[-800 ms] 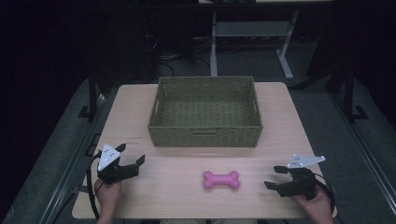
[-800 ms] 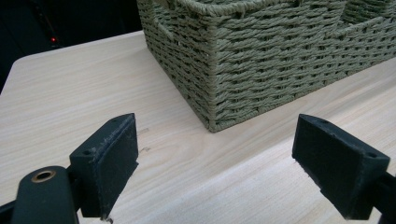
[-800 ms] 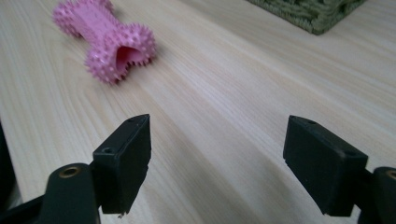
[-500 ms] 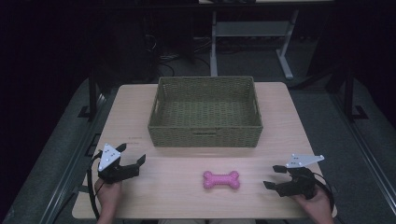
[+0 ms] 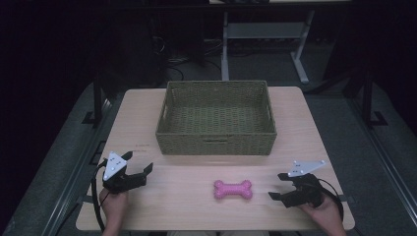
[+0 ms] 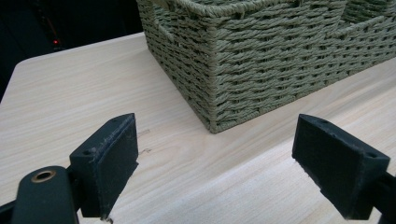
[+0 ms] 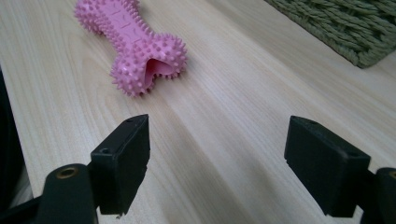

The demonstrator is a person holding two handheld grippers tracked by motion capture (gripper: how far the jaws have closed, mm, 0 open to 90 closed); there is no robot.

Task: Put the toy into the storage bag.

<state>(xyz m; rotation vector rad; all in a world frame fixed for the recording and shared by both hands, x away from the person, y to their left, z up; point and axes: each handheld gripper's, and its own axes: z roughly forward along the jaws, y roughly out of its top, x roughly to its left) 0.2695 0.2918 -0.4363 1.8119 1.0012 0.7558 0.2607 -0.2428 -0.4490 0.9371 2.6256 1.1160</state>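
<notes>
Looks to me like the job is getting the pink bone toy (image 5: 233, 189) into the basket (image 5: 216, 143), so I'll use the basket as the reference. The toy lies flat on the table (image 5: 187, 206) in front of the basket's near wall, a bit right of its middle, not touching it. Your right gripper (image 5: 280, 186) sits off to the toy's right, near it but apart, jaws spread wide with nothing between them. Your left gripper (image 5: 139, 169) is by the basket's front left corner, jaws also spread and empty. I'd go with the right one: swing it so the jaws straddle the narrow waist of the toy instead of the knobby ends, since those soft spikes probably squish and slip. Lift it well clear of the rim before you let go.
</notes>
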